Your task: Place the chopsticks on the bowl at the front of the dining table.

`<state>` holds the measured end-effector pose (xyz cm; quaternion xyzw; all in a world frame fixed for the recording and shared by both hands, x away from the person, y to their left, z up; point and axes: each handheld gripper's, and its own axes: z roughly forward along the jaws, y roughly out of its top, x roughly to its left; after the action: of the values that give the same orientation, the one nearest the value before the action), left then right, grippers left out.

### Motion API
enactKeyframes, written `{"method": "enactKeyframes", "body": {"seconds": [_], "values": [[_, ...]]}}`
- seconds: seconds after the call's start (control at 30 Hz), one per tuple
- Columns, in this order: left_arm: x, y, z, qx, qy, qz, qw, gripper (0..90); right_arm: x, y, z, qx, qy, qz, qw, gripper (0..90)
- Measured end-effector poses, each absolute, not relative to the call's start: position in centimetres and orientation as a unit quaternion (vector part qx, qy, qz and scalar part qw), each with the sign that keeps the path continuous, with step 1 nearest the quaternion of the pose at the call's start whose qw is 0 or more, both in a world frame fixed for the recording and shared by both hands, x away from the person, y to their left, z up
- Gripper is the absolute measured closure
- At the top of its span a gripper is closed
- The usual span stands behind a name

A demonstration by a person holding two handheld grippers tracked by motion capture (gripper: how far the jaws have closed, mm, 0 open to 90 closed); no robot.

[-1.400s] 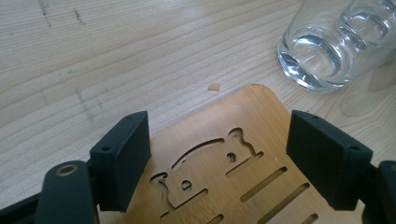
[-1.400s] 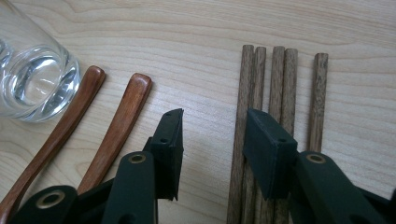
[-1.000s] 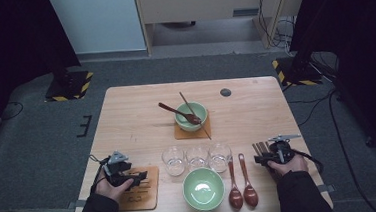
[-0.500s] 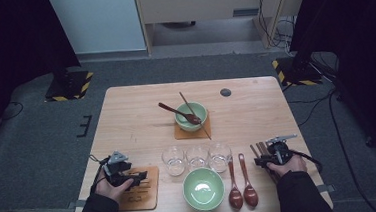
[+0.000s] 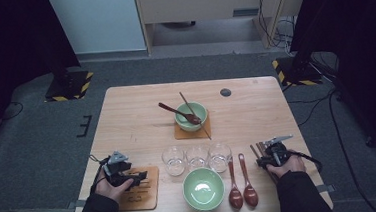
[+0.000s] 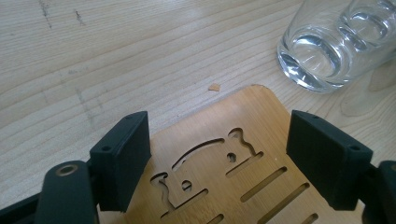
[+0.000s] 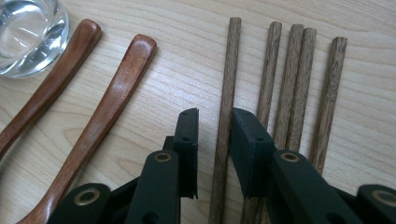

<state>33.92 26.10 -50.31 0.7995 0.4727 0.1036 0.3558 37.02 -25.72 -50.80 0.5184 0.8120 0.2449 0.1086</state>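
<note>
Several dark wooden chopsticks (image 7: 289,93) lie side by side at the table's front right. My right gripper (image 7: 215,114) straddles the leftmost chopstick (image 7: 227,70). Its jaws have just been closing around that chopstick, and a narrow gap still shows beside the left pad. In the high view the right gripper (image 5: 263,149) sits low over the chopsticks (image 5: 256,151). My left gripper (image 6: 219,126) hangs open, with nothing between its jaws, over a bamboo trivet (image 6: 254,112) with cut-out slots. From above, the left gripper (image 5: 140,178) rests over the trivet (image 5: 147,198) at the front left.
Three clear glasses (image 5: 196,156) stand in a row behind an empty green bowl (image 5: 203,187). Two brown wooden spoons (image 5: 241,185) lie between that bowl and the chopsticks. A second green bowl (image 5: 192,116) on a coaster holds a spoon and chopsticks. One glass (image 6: 327,51) stands just beyond the trivet.
</note>
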Motion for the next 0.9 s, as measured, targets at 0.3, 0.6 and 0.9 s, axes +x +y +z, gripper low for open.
{"method": "enactKeyframes", "body": {"seconds": [0.3, 0.6, 0.9], "values": [[33.93, 26.08, -50.33, 0.8, 0.473, 0.103, 0.355, 21.4, 36.88, -25.35, -50.78, 0.516, 0.815, 0.229, 0.128, 79.1], [33.93, 26.08, -50.34, 0.8, 0.473, 0.103, 0.355, 21.4, 36.72, -25.0, -50.8, 0.517, 0.814, 0.226, 0.137, 83.6], [33.92, 26.12, -50.27, 0.799, 0.472, 0.104, 0.357, 21.4, 36.97, -25.11, -50.84, 0.536, 0.801, 0.236, 0.126, 84.1]]}}
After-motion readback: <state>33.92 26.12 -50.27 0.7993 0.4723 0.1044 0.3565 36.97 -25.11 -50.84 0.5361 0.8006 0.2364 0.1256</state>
